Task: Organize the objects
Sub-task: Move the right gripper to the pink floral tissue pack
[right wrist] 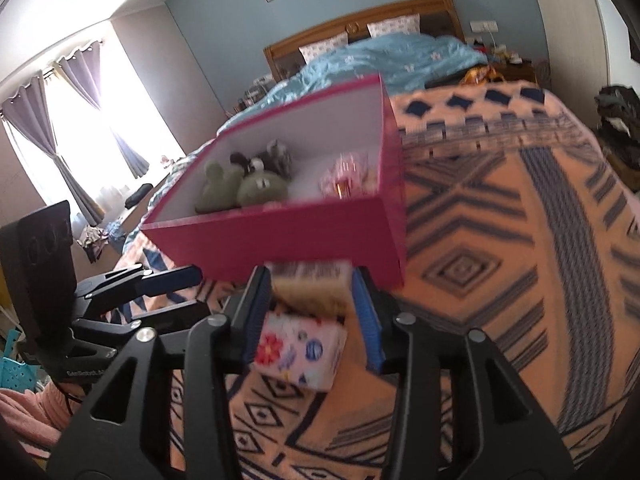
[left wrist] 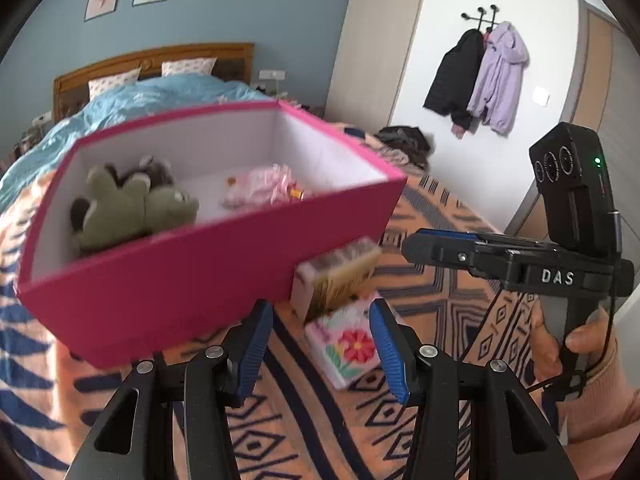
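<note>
A pink box (left wrist: 168, 280) with a white inside stands on the patterned blanket. It holds a green plush (left wrist: 128, 208), a grey plush and a pink wrapped item (left wrist: 260, 188). Against its near right corner lies a beige pack (left wrist: 340, 272), and a flowered pack (left wrist: 348, 344) lies in front of that. My left gripper (left wrist: 320, 348) hangs open just short of the flowered pack, with nothing between its pads. My right gripper (right wrist: 310, 312) is open too. The beige pack (right wrist: 310, 286) and the flowered pack (right wrist: 300, 352) show between its blue pads, with no clear press on either.
The patterned blanket (right wrist: 500, 260) covers the near part of the bed, and a blue quilt (left wrist: 160, 96) lies toward the headboard. A hand (left wrist: 592, 336) holds the right gripper's handle. Coats (left wrist: 480, 76) hang on the wall. Dark clothes (left wrist: 404, 140) lie at the bed's far edge.
</note>
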Demonstrator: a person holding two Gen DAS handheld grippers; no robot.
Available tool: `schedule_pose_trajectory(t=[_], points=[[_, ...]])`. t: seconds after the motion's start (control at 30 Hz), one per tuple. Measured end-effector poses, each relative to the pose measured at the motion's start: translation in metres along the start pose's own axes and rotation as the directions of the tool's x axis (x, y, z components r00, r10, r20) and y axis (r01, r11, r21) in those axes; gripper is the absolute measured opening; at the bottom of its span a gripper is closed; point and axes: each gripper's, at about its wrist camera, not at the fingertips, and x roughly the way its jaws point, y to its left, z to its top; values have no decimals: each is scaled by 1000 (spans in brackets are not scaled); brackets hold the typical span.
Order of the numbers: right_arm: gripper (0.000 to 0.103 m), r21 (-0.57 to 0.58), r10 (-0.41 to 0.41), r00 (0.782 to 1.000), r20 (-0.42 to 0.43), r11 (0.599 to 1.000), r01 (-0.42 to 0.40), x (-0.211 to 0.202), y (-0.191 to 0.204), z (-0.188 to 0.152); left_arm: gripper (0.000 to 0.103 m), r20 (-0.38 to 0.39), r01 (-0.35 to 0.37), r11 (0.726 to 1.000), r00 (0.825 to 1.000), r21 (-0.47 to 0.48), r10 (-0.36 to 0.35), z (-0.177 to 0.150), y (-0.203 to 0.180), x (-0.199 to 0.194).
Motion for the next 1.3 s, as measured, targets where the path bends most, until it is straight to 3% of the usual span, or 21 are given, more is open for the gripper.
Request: schedule_pose_trajectory(t=[0.67, 1.1, 1.3], points=[[47, 67, 11, 994, -110, 998, -4, 29, -14, -41, 51, -101, 55, 995, 993, -83, -63, -24, -1, 32], [47, 68, 28, 993, -119, 997, -20, 33, -11, -43, 36, -120, 95, 991, 987, -98, -106, -27, -5, 42], [39, 70, 42, 991, -124, 997, -33, 37, -10, -47, 33, -115, 106, 990, 986, -93, -116, -29, -6, 42]])
